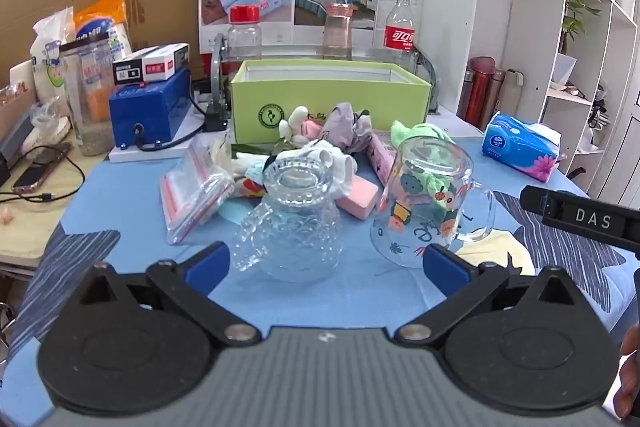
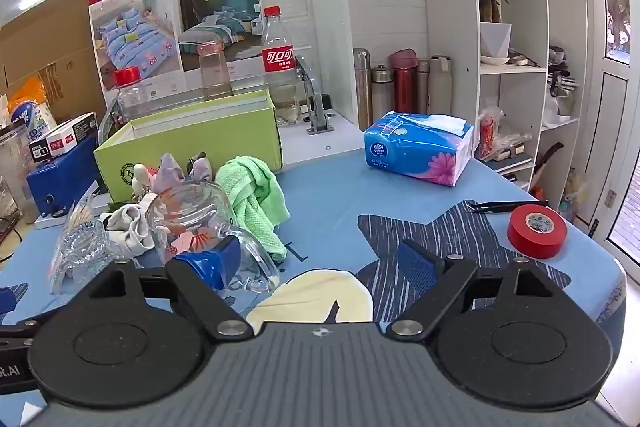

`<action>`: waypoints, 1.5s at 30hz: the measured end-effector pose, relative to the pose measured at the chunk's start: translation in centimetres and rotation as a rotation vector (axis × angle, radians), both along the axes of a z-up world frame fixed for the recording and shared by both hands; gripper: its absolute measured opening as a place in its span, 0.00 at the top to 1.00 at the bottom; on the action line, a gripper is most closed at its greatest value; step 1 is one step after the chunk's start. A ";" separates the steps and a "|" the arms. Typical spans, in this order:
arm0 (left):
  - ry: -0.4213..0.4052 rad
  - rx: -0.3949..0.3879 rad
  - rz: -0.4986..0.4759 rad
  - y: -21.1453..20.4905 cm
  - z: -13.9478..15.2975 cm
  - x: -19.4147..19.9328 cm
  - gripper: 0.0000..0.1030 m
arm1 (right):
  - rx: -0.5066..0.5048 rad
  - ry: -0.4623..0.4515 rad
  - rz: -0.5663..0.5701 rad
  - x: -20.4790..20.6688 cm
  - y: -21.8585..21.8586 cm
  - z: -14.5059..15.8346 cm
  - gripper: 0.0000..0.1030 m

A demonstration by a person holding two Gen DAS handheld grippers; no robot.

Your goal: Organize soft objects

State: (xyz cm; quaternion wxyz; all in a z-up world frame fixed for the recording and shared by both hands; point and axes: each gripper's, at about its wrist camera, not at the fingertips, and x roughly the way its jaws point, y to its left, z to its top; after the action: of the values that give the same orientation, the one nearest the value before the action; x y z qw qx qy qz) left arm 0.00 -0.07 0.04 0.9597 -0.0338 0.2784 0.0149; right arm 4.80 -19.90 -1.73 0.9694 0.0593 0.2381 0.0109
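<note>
Grippers at rest above a blue-covered bench (image 1: 132,195). I am holding my left gripper (image 1: 326,263) wide open and empty, its blue fingertips (image 1: 208,267) flanking a textured glass jug (image 1: 294,223) at 12 o'clock, without touching it. I am holding my right gripper (image 2: 316,263) equally wide and empty; its left fingertip is showing behind the handle of a painted glass mug (image 2: 192,223), though I cannot tell whether they are touching. The soft objects are lying heaped at 12 o'clock beyond the glassware, just in front of an open green box (image 1: 332,95): a green towel (image 2: 254,199), white socks (image 2: 128,223), a lilac cloth (image 1: 346,125), a small white plush toy (image 1: 294,125) and a pink sponge block (image 1: 358,201). A tissue pack (image 2: 420,151) is sitting at 1 o'clock in the right view, and a red tape roll (image 2: 537,230) at 2 o'clock, well apart from the heap.
</note>
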 end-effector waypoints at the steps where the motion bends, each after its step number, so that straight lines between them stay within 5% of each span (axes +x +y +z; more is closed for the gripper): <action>1: -0.003 0.003 -0.001 0.0 0.0 0.0 0.00 | 0.000 -0.001 0.000 0.0 0.0 0.0 0.30; 45: 0.004 -0.004 -0.003 0.0 -0.1 -0.4 0.00 | -0.014 -0.004 0.017 -0.4 1.0 0.2 0.30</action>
State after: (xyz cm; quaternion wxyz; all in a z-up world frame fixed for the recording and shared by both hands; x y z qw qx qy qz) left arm -0.37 -0.10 -0.11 0.9591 -0.0354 0.2804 0.0131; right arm 4.39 -18.94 -1.52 0.9701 0.0505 0.2368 0.0175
